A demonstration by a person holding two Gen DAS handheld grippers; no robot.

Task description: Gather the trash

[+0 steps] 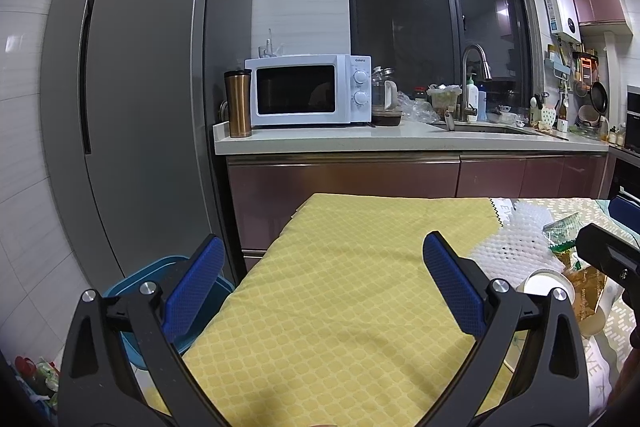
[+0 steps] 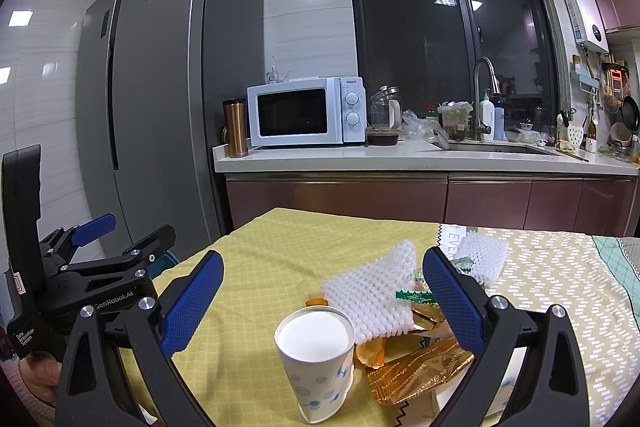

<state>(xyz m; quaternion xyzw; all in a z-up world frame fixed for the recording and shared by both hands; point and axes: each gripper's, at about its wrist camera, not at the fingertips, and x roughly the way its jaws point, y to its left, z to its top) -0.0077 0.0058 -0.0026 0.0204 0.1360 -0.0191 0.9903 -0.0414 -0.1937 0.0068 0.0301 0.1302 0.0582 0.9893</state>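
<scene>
Trash lies in a small heap on the table (image 2: 280, 251), which is covered by a yellow patterned cloth (image 1: 340, 267) on its left part and a cloth with white dashes (image 2: 560, 267) on its right. In the right wrist view a paper cup (image 2: 316, 359) with blue dots stands upright at the front of the heap, its mouth facing up. Just behind and to the right of it lies a sheet of white foam netting (image 2: 372, 291), resting on top of crinkled gold wrappers (image 2: 416, 371) and a green-edged packet (image 2: 414, 295). A second piece of white netting (image 2: 482, 255) lies farther back on the dashed cloth. The right gripper (image 2: 322, 293) hovers over this heap with its blue pads spread wide, holding nothing; the cup sits between them in the view. The left gripper (image 1: 322, 283) hangs above the bare yellow cloth, its pads likewise wide apart and empty. Below the table's left edge a blue bin (image 1: 132, 291) is partly visible. Behind the table stand a grey refrigerator (image 1: 132, 87) and a counter with a white microwave (image 1: 308, 91).
</scene>
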